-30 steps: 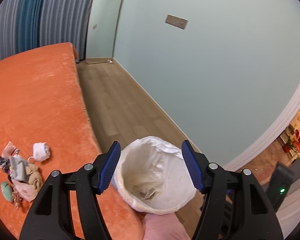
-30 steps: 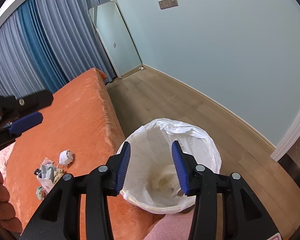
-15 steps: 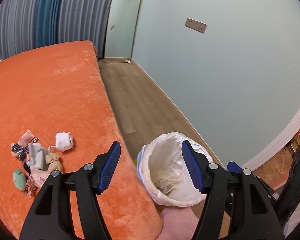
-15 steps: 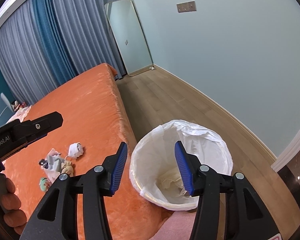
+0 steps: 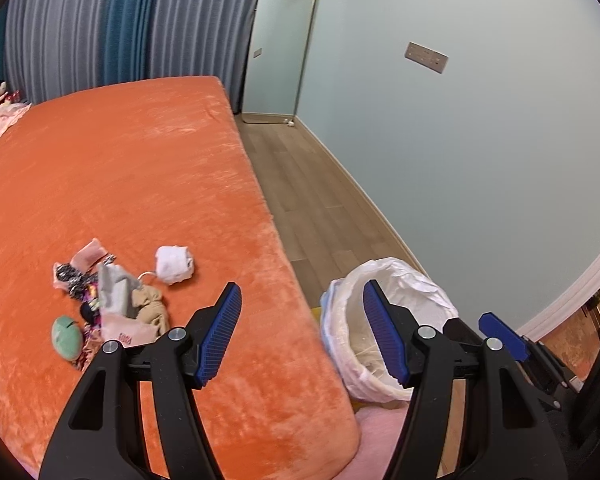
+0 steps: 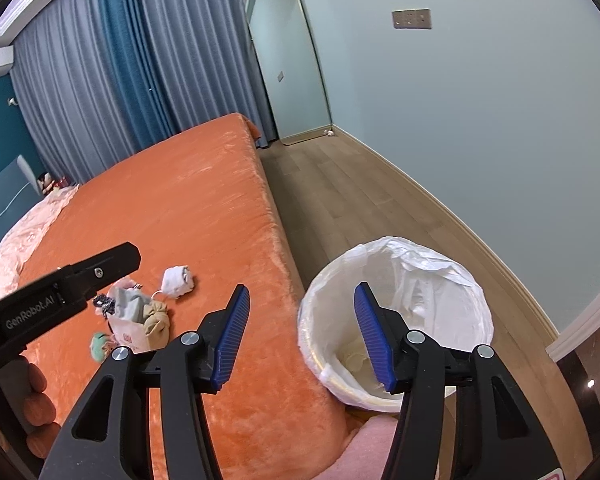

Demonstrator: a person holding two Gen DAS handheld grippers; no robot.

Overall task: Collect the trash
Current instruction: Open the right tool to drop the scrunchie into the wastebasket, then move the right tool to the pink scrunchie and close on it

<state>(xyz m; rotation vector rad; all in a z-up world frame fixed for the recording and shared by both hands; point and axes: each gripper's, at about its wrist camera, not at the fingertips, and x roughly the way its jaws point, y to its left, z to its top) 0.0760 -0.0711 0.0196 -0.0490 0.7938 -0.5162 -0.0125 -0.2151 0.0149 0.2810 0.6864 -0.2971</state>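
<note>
A pile of trash (image 5: 112, 304) lies on the orange bed (image 5: 120, 168): wrappers, a tan crumpled piece, a green round item (image 5: 66, 336), with a white wad (image 5: 175, 265) beside it. The pile also shows in the right wrist view (image 6: 138, 316), with the white wad (image 6: 177, 281). A bin with a white liner (image 5: 380, 320) stands on the floor by the bed's corner; it holds some trash (image 6: 396, 320). My left gripper (image 5: 302, 334) is open and empty above the bed edge. My right gripper (image 6: 300, 338) is open and empty between bed and bin.
A wood floor strip (image 6: 360, 200) runs between the bed and the pale blue wall. A mirror (image 6: 288, 68) leans in the far corner by grey-blue curtains (image 6: 120, 80). A pink fabric (image 5: 0, 124) lies at the bed's far left.
Both grippers have swung left from over the bin toward the bed. The trash pile now sits larger and nearer the middle of both views. Both stay open.
</note>
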